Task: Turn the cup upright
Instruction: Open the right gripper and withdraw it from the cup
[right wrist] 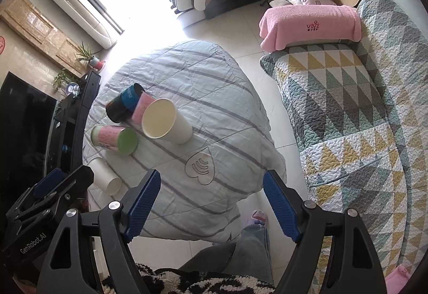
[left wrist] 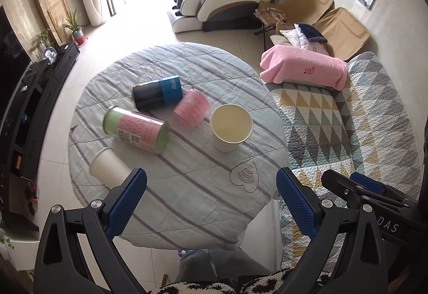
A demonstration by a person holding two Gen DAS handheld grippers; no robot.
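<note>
A white paper cup (left wrist: 108, 169) lies on its side at the near left of the round table (left wrist: 187, 187); it also shows in the right wrist view (right wrist: 105, 176). A second white paper cup (left wrist: 231, 127) stands upright mid-table, also seen in the right wrist view (right wrist: 167, 121). My left gripper (left wrist: 211, 203) is open and empty above the table's near edge, its left finger next to the lying cup. My right gripper (right wrist: 211, 205) is open and empty, held above the table's near right edge.
A pink-and-green can (left wrist: 136, 129), a dark blue can (left wrist: 157, 93) and a pink can (left wrist: 191, 108) lie on the table behind the cups. A quilted sofa (left wrist: 347, 117) stands to the right, a dark TV cabinet (left wrist: 34, 96) to the left. My leg (right wrist: 240, 248) is below.
</note>
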